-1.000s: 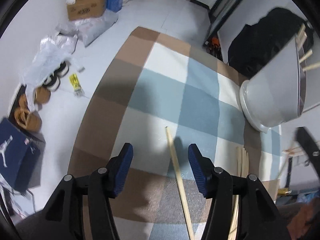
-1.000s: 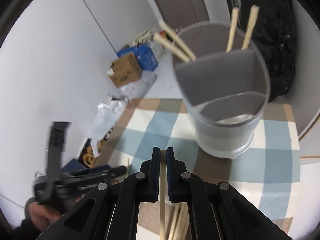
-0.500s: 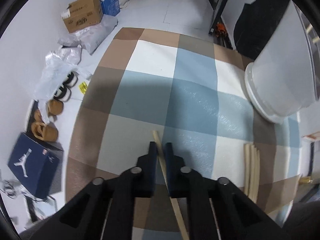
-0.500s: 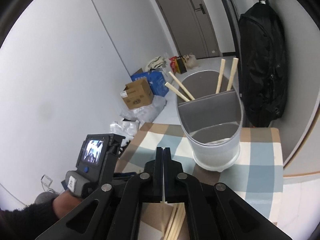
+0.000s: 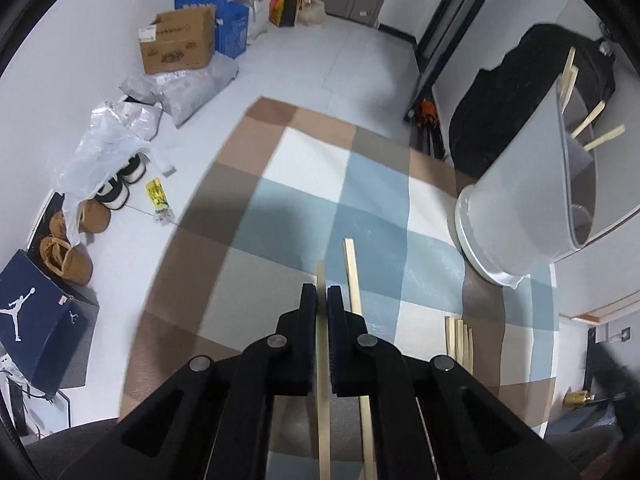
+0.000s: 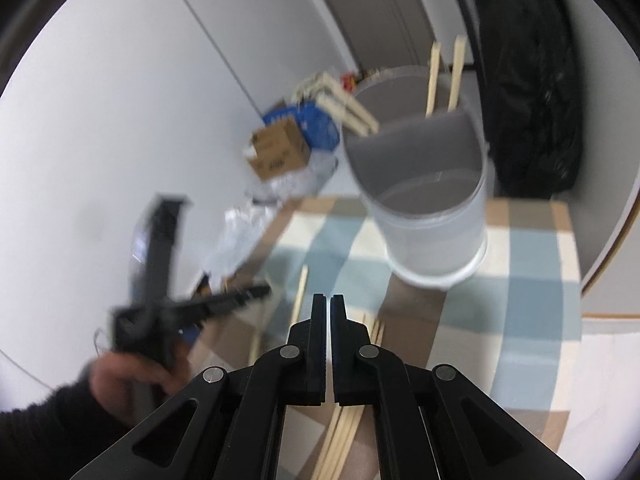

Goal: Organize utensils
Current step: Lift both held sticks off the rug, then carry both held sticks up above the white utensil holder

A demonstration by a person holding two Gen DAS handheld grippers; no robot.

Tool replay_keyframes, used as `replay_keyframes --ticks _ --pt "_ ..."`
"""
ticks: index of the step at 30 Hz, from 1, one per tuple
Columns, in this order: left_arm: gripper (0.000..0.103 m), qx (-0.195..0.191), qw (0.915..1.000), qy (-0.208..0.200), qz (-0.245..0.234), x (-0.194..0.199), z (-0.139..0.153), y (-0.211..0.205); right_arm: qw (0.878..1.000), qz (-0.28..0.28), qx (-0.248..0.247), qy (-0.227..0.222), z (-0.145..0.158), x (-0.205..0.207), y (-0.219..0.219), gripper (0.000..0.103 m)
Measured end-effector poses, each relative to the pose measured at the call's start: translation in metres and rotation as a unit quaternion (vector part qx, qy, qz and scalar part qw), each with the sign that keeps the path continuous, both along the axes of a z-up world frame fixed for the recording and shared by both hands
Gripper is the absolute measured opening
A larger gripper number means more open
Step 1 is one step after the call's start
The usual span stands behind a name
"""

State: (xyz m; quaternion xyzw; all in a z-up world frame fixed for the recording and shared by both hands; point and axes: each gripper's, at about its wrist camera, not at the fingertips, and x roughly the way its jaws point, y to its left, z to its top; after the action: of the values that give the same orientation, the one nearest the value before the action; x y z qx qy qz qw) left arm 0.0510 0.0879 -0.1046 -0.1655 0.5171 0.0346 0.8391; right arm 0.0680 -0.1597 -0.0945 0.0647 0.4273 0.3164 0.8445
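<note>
1. My left gripper is clamped on one chopstick; its tip pokes out past my pads toward 12 o'clock and the rest runs back between the fingers.
2. A second stick lies just at 3 o'clock of my left pads, free on the cloth, nearly parallel to the held one.
3. A small bundle of sticks lies on the cloth at 4 o'clock in the left view.
4. The holder stands on the cloth at 2 o'clock in the left view, with stick ends showing above its rim.
5. My right gripper is closed tight, with only a thin slit between the pads; a pale sliver shows there, but I cannot tell whether it is a stick.
6. In the right view the holder is at 1 o'clock, upright, divided inside; four sticks stand in its far compartments, the near one looks empty.
7. My left hand with its gripper shows blurred at 9 o'clock in the right view.
8. More sticks lie under my right fingers.
</note>
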Motion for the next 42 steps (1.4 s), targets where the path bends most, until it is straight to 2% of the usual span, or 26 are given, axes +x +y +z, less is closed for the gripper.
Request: replay_keyframes --ticks 3,8,9,14,18,22,24,27,30,35,38,42 --pt "0.001 -0.016 0.9997 -0.017 0.008 -0.004 0.002 0.011 1.0 0.014 -0.016 0.017 -0.011 0.004 0.018 0.004" --pt "0.001 -0.062 0.9963 -0.049 0.035 -0.012 0.007 0.036 0.997 0.04 -0.052 0.035 -0.022 0.02 0.059 0.02" --pt "0.001 -0.072 0.995 -0.059 0.038 -0.013 0.009 0.041 0.996 0.046 -0.065 0.041 -0.026 0.027 0.071 0.026" --pt "0.001 -0.088 0.9892 -0.104 0.053 -0.02 0.022 0.056 0.99 0.071 -0.097 0.068 -0.043 0.053 0.117 0.026" --pt "0.001 -0.098 0.9851 -0.131 0.053 -0.024 0.029 0.065 0.981 0.075 -0.154 0.087 -0.062 0.076 0.152 0.026" --pt "0.001 -0.108 0.9812 -0.153 0.048 -0.029 0.035 0.072 0.971 0.065 -0.199 0.116 -0.083 0.096 0.167 0.026" --pt "0.001 -0.114 0.979 -0.162 0.048 -0.031 0.037 0.077 0.969 0.058 -0.204 0.129 -0.089 0.102 0.168 0.026" --pt "0.001 -0.123 0.9771 -0.165 0.052 -0.033 0.037 0.085 0.969 0.053 -0.21 0.123 -0.088 0.105 0.171 0.025" --pt "0.001 -0.134 0.9753 -0.168 0.053 -0.033 0.036 0.087 0.966 0.047 -0.226 0.115 -0.089 0.104 0.174 0.007" --pt "0.001 -0.123 0.9747 -0.183 0.037 -0.036 0.043 0.081 0.969 0.051 -0.225 0.086 -0.084 0.095 0.179 0.006" --pt "0.001 -0.127 0.9728 -0.192 0.032 -0.039 0.047 0.081 0.976 0.042 -0.203 0.069 -0.068 0.09 0.172 0.006" --pt "0.001 -0.128 0.9708 -0.201 0.027 -0.041 0.051 0.081 0.987 0.03 -0.156 0.03 -0.031 0.076 0.154 0.006"
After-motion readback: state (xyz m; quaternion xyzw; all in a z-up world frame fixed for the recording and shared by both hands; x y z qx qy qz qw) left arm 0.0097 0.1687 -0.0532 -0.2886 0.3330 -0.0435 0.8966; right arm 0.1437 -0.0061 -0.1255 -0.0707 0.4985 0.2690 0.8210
